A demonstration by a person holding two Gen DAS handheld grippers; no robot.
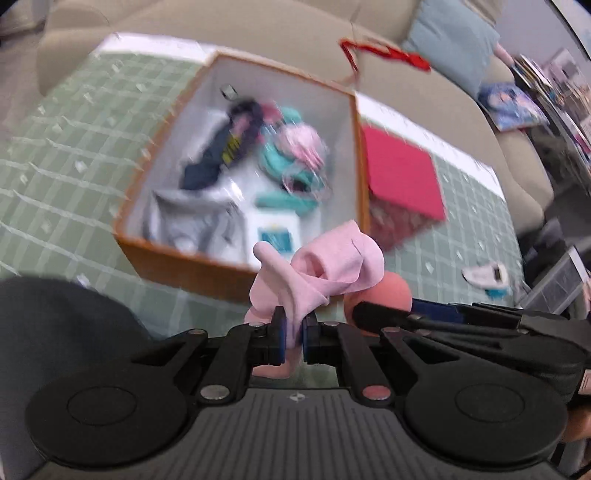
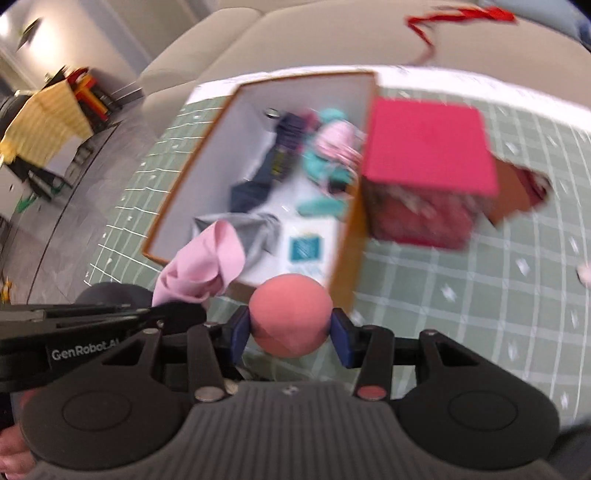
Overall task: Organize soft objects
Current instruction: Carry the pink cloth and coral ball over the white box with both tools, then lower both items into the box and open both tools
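Observation:
My left gripper (image 1: pixel 294 334) is shut on a pink cloth (image 1: pixel 317 273), held above the green checked tablecloth just in front of the orange box (image 1: pixel 184 267). My right gripper (image 2: pixel 290 332) is shut on a salmon-pink soft ball (image 2: pixel 290 317), close beside the left gripper; the ball also shows in the left wrist view (image 1: pixel 391 291). The pink cloth shows in the right wrist view (image 2: pixel 207 266) to the left of the ball. The open box (image 2: pixel 347 273) holds dark, grey, teal and pink soft items and a white packet.
A red-lidded box (image 1: pixel 400 177) stands right of the orange box (image 2: pixel 428 147). A small white object (image 1: pixel 485 275) lies on the tablecloth (image 1: pixel 55 155) at right. A beige sofa (image 1: pixel 258 26) with a red ribbon (image 1: pixel 384 51) lies behind.

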